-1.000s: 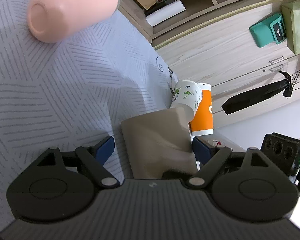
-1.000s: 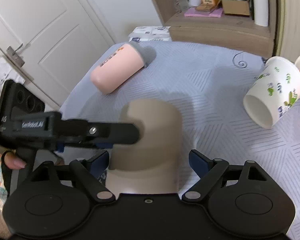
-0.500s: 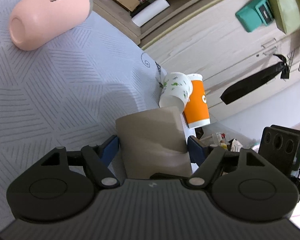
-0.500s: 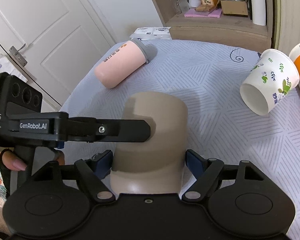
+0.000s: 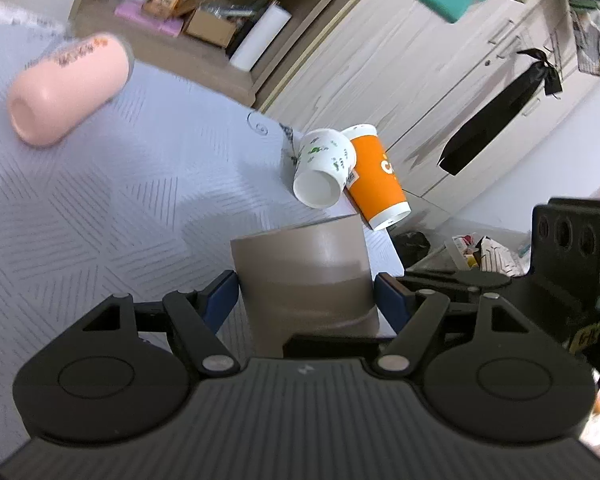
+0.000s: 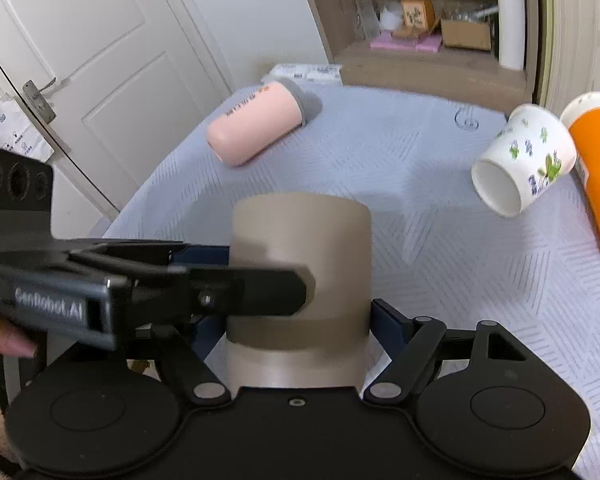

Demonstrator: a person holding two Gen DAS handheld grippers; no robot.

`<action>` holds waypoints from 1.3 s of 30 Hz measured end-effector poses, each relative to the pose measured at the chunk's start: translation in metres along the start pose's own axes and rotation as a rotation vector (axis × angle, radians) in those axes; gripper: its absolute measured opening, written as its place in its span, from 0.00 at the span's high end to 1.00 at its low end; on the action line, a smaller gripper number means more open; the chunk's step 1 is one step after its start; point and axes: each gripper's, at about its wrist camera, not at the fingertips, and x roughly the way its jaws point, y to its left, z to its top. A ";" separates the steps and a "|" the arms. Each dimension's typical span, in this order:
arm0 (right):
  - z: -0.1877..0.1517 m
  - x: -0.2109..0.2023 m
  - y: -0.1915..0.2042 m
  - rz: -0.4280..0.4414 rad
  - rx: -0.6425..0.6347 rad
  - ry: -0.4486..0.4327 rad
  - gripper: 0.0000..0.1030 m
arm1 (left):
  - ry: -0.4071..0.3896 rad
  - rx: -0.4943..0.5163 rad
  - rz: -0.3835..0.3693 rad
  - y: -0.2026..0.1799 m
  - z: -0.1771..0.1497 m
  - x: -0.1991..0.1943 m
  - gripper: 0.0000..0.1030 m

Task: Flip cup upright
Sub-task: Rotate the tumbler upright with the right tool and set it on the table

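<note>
Cup (image 6: 300, 264) clamped by both the left gripper (image 5: 306, 294) and right gripper (image 6: 296, 320); could slip or twist loose if turned unevenly.

Pale grey tabletop cloth (image 6: 440, 184) with a chevron line pattern. On it, far side: pink cylindrical tumbler with grey lid (image 6: 256, 128) lying on its side, lettering along the body. Right edge: white paper cup with green leaf print (image 6: 520, 160) on its side, mouth open toward the camera, touching an orange paper cup with white rim (image 6: 598, 168), also lying down. Behind: wooden shelf (image 6: 432, 68) carrying a white paper roll (image 6: 511, 26), brown cardboard box (image 6: 466, 34), pink pads. White panelled door (image 6: 80, 60) at left.
</note>
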 end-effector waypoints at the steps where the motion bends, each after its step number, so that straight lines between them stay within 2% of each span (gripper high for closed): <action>1: 0.000 -0.001 0.002 -0.002 -0.015 -0.011 0.21 | -0.007 0.016 0.001 -0.001 0.000 -0.003 0.29; 13: -0.002 -0.009 0.023 -0.041 -0.155 -0.132 0.21 | -0.081 0.168 0.019 -0.010 0.004 -0.025 0.29; 20: 0.008 -0.009 0.022 -0.011 -0.212 -0.216 0.21 | -0.152 0.227 0.075 -0.021 0.017 -0.030 0.29; 24: 0.015 -0.006 0.021 -0.024 -0.256 -0.276 0.21 | -0.202 0.310 0.107 -0.028 0.027 -0.029 0.30; 28: 0.021 0.007 0.020 -0.058 -0.277 -0.298 0.21 | -0.223 0.397 0.135 -0.034 0.034 -0.022 0.30; 32: 0.023 0.018 0.011 -0.051 -0.256 -0.315 0.21 | -0.213 0.403 0.138 -0.025 0.041 -0.011 0.30; 39: 0.019 0.033 0.010 -0.133 -0.337 -0.388 0.21 | -0.261 0.482 0.147 -0.019 0.037 0.003 0.29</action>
